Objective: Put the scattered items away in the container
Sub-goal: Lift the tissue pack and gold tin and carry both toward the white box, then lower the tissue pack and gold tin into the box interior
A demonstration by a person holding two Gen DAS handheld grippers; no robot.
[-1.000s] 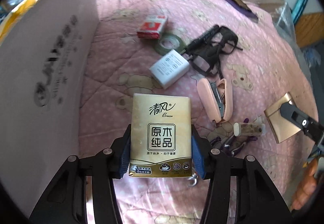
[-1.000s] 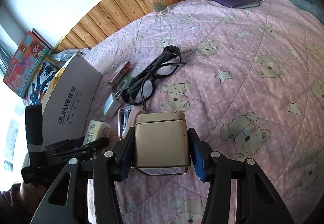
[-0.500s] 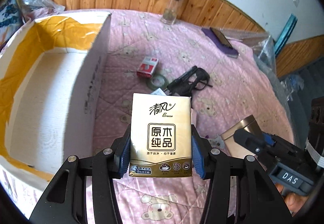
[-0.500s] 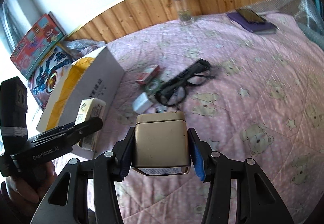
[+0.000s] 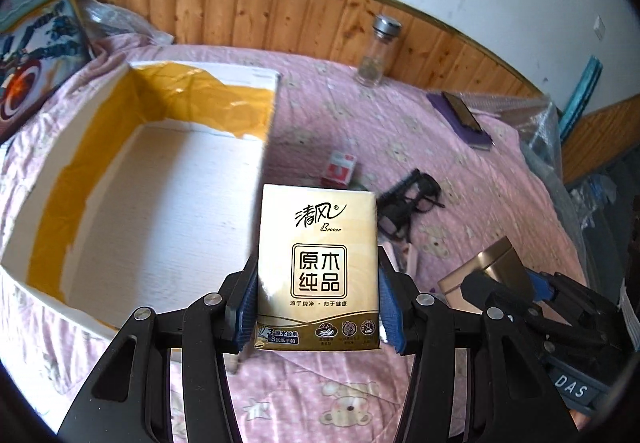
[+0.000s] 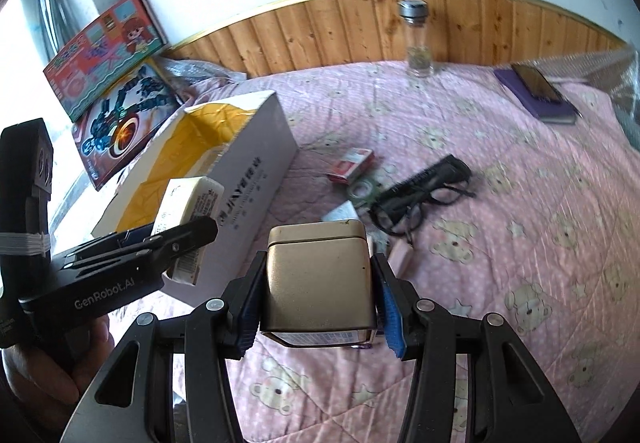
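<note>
Holding a gold tissue pack (image 5: 318,267), the left hand-held gripper (image 5: 318,307) pinches it on both sides with its blue pads; the pack stands upright in the air, just beside the right wall of the box (image 5: 264,147), outside it. The box is white, open on top, with yellow tape along its inner walls, and it lies on the bed (image 5: 460,171), which has a pink cover with bears. I see nothing inside the box in the left wrist view.

The right hand-held gripper (image 6: 320,303) pinches a gold tin (image 6: 320,275) between its pads, with the lid side away from the camera. The tin is also in the air, to the right of the box and near its front corner. In the left wrist view, the tin and this gripper show at the right edge, well apart from the box.

On the bed to the right of the box lie a red pack (image 6: 352,165), a tape roll (image 6: 364,191) just beside it, and black glasses (image 6: 420,195) a little more to the right. A white thing shows partly behind the tin; I cannot tell what it is. Farther from the box, by the wooden wall, stands a glass bottle (image 6: 418,43) with a metal cap, and a purple notebook (image 6: 536,95) with a phone on it lies far to the right. Behind the box, picture boards lean at the wall.
</note>
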